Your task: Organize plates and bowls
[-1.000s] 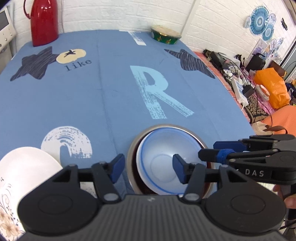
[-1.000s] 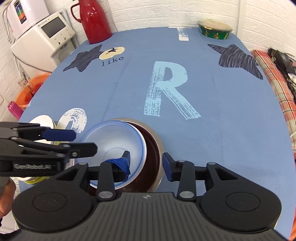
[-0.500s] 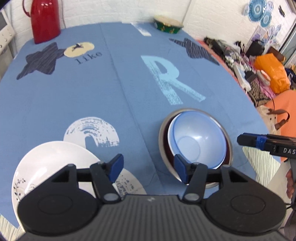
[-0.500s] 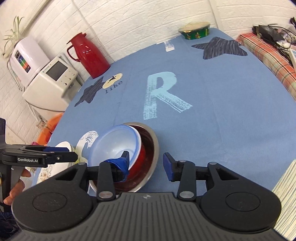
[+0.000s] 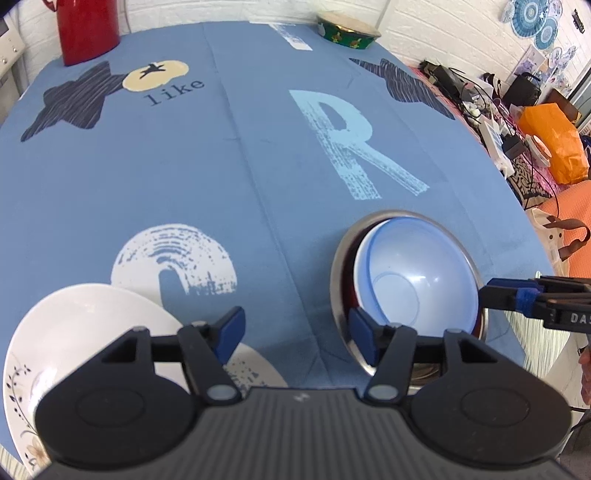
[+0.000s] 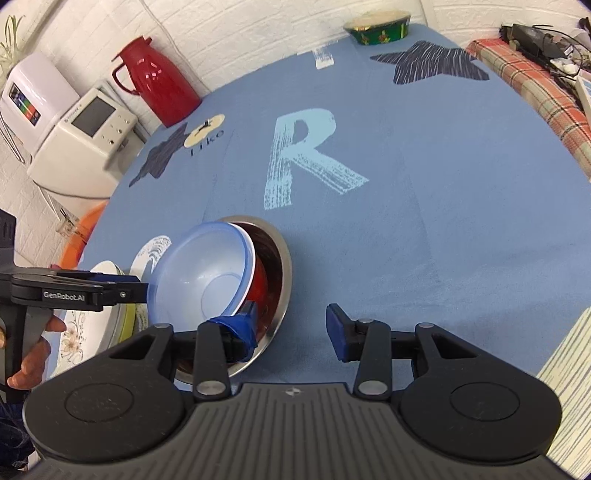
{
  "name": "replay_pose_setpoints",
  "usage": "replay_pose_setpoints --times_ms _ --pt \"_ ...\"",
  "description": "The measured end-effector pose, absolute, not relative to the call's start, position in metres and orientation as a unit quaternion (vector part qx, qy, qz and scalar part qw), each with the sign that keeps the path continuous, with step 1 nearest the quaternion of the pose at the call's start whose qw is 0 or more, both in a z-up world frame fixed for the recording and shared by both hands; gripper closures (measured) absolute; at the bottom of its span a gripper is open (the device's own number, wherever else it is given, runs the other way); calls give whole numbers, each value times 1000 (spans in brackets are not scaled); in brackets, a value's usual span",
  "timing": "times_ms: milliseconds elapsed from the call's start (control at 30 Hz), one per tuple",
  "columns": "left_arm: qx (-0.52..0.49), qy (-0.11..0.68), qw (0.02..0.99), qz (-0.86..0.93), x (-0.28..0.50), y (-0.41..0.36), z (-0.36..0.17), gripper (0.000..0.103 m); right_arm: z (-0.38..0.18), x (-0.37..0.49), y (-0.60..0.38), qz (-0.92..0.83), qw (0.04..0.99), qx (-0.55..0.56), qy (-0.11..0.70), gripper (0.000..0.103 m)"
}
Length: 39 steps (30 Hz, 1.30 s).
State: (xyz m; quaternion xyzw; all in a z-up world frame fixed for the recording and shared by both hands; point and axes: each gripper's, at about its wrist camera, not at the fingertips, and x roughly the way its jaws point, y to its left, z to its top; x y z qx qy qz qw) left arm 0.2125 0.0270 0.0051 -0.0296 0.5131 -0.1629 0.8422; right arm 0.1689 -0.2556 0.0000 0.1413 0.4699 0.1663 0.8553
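Note:
A pale blue plastic bowl (image 5: pixel 413 273) sits nested in a red bowl (image 6: pixel 258 280) inside a steel bowl (image 5: pixel 369 225) near the table's front edge. It also shows in the right wrist view (image 6: pixel 199 277), tilted. A white floral plate (image 5: pixel 74 325) lies at the front left, on a yellow-rimmed dish (image 6: pixel 127 321). My left gripper (image 5: pixel 295 332) is open and empty, between the plate and the bowls. My right gripper (image 6: pixel 291 325) is open and empty, its left finger over the steel bowl's (image 6: pixel 284 273) near rim. Each gripper shows in the other's view, the right (image 5: pixel 517 299) and the left (image 6: pixel 110 291).
A red thermos (image 5: pixel 86 29) stands at the back left and a green tin (image 5: pixel 347 31) at the back. A white appliance (image 6: pixel 85 136) stands left of the table. Clutter and an orange bag (image 5: pixel 554 144) lie to the right.
My left gripper has drawn back and shifted left, off the bowls toward the white plate. My right gripper has pulled back and higher, staying open by the bowls' rim.

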Motion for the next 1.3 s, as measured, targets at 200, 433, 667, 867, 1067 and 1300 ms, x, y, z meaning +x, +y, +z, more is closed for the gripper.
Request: replay_pose_setpoints --times_ms 200,433,667,867,1067,1300 --pt "-33 505 847 -160 210 28 4 40 -8 191 -248 151 843 119 502 78" --pt "-50 517 841 -153 216 29 3 40 -19 197 -229 151 837 71 521 73" --pt "-78 521 835 -156 216 35 -5 37 -20 192 -216 136 854 16 502 67" --pt "-64 498 855 -133 204 26 -4 37 -20 193 -215 138 855 12 500 66" --pt "-64 493 859 -124 204 27 -5 34 -19 192 -212 131 855 10 502 64" --pt "-51 484 864 -125 201 24 -7 34 -21 189 -214 128 863 17 489 63"
